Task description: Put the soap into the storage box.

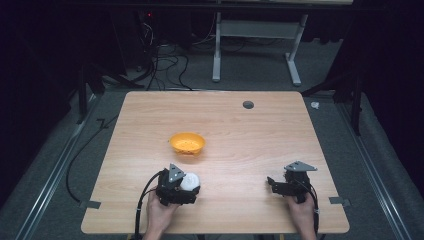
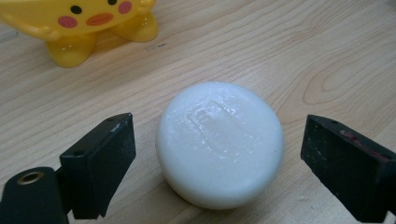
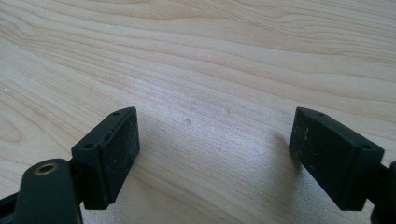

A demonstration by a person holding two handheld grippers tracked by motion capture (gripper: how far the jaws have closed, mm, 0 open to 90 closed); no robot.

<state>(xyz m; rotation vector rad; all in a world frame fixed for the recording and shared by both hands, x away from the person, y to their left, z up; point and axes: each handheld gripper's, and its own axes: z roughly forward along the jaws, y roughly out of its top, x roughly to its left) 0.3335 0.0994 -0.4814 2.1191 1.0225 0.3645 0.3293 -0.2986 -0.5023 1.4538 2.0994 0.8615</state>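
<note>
While my left claw (image 2: 212, 154) stands released around the round white bar of soap (image 2: 219, 142), near the wooden tabletop's (image 1: 250, 145) front edge, I should centre it before squeezing gently, since it looks slippery. Beyond sits the yellow duck-faced plastic dish (image 1: 187, 143); my right claw (image 3: 215, 154) hangs released, empty.

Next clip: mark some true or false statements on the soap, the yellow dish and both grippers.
1. The round white soap bar lies on the wooden table between the left gripper fingers, untouched. True.
2. The soap sits in the yellow plastic duck-faced dish. False: the dish stands apart, farther up the table.
3. The right gripper holds a sponge. False: its fingers are open over bare wood.
4. The dish has pink cheeks. True.
</note>
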